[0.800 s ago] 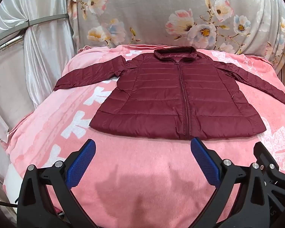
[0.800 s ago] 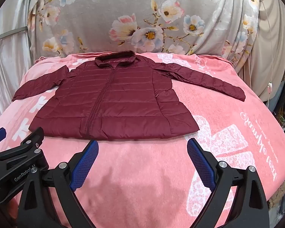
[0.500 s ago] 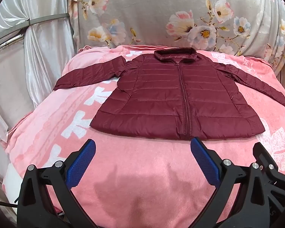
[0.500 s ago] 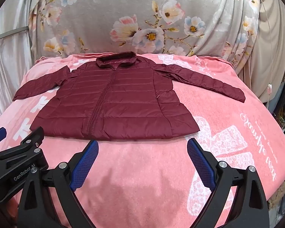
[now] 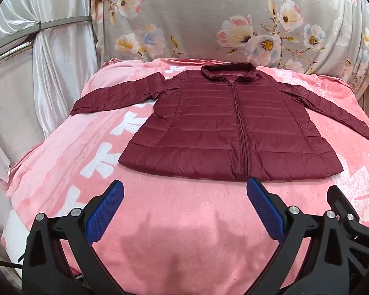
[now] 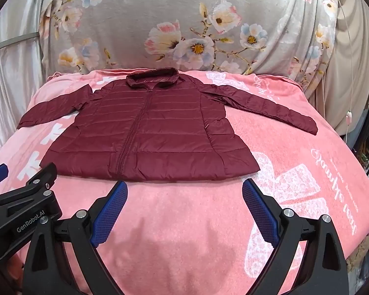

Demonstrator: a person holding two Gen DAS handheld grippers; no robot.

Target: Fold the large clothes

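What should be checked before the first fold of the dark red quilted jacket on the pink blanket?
1. Dark red quilted jacket lies flat, front up, zip closed: ok.
2. Both sleeves spread out to the sides, left-hand sleeve and right-hand sleeve: ok.
3. Left gripper open, nothing between its blue pads: ok.
4. Right gripper open, nothing held: ok.
5. Pink blanket bare between grippers and hem: ok.
6. Back of the jacket smooth: cannot tell.
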